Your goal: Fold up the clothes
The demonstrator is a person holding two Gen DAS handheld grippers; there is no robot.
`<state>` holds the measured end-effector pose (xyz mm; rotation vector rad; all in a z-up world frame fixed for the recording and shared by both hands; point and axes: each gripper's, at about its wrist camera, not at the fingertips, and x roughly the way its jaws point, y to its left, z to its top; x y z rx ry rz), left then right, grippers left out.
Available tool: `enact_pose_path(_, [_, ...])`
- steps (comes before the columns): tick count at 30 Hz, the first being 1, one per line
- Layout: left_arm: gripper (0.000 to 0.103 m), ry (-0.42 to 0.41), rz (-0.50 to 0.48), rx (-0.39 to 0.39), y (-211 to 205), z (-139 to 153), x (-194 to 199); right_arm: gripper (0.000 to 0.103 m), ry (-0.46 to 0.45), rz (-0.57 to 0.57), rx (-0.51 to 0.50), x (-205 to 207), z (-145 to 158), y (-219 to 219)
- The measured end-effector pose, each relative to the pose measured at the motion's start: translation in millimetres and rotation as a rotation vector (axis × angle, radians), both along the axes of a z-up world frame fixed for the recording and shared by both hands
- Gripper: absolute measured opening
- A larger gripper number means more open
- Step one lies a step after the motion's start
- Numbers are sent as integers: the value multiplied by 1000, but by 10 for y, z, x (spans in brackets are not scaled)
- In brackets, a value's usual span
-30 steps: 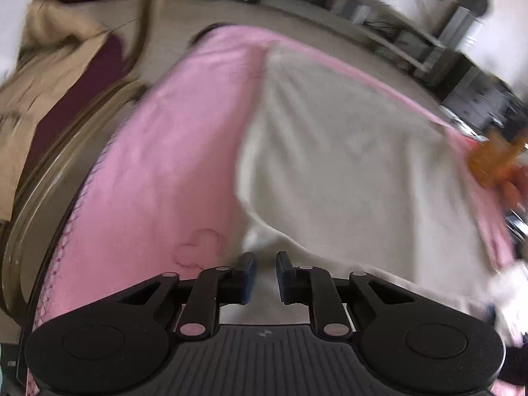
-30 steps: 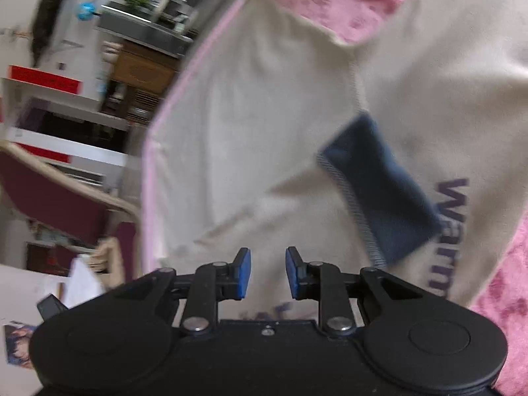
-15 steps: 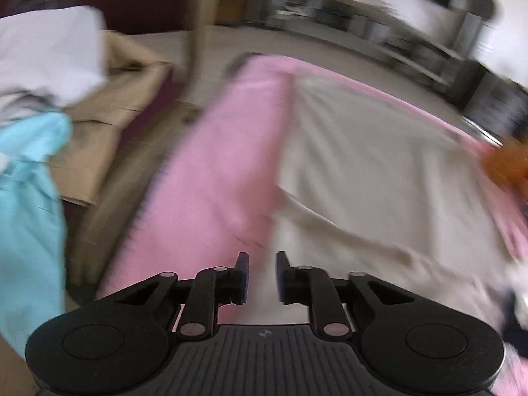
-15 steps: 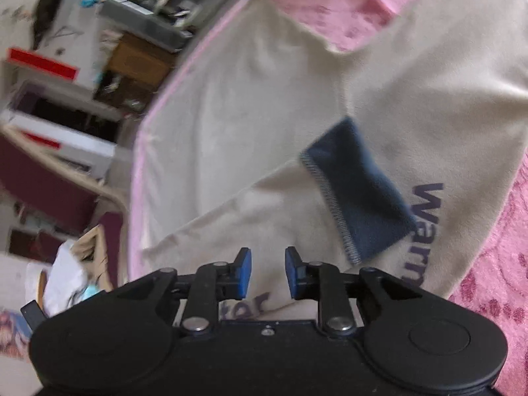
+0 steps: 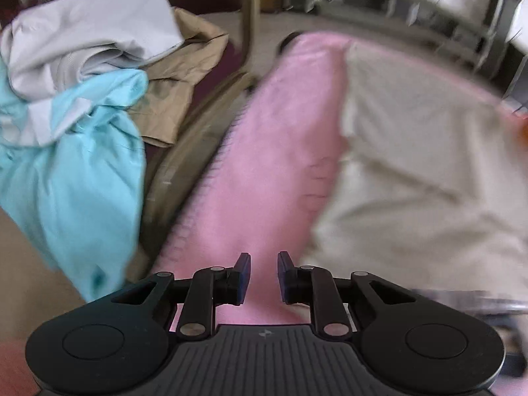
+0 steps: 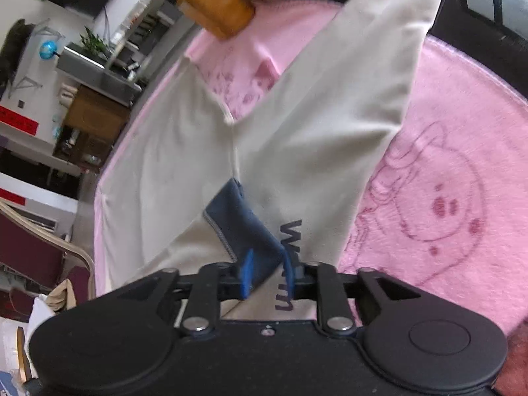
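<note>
A beige T-shirt (image 6: 297, 125) with a navy collar patch (image 6: 244, 221) and dark lettering lies spread on a pink blanket (image 6: 445, 181). It also shows in the left wrist view (image 5: 412, 165), on the right of the blanket (image 5: 270, 165). My right gripper (image 6: 266, 272) is open low over the shirt, its fingers on either side of the navy patch. My left gripper (image 5: 263, 274) is open and empty above the pink blanket, just left of the shirt's edge.
A heap of clothes lies on a chair at the left: a turquoise garment (image 5: 76, 171), a grey one (image 5: 85, 36) and a tan one (image 5: 184, 76). An orange object (image 6: 214, 0) sits at the blanket's far edge. Shelves and a wooden cabinet (image 6: 89, 115) stand behind.
My left gripper swung left, off the shirt and over the pink blanket, bringing the clothes heap into view. My right gripper moved forward along the shirt to the navy patch, which now lies between its fingers.
</note>
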<state>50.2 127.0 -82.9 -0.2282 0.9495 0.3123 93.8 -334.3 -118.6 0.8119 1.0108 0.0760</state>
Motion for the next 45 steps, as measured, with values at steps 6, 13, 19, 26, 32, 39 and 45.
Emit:
enact_pose_path(6, [24, -17, -155, -33, -357, -90, 93, 23, -82, 155, 92, 81, -41, 332])
enact_pose_path(13, [36, 35, -259, 125, -590, -217, 111, 24, -30, 408, 80, 237, -211, 804])
enact_pose_path(19, [31, 93, -217, 193, -520, -141, -118, 0, 69, 340, -25, 47, -209, 560])
enact_pose_path(26, [23, -71, -335, 34, -683, 105, -301, 21, -7, 238, -2, -351, -14, 330])
enact_pose_path(32, [23, -15, -554, 27, -1186, -134, -263, 21, -1, 366, -5, -295, -63, 607])
enact_pose_path(39, [20, -39, -553, 27, -1155, 90, -379, 20, 81, 364, 10, -390, -9, 480])
enact_pose_path(45, [20, -199, -436, -20, -989, 686, -372, 21, -193, 208, 93, -442, 698, 127])
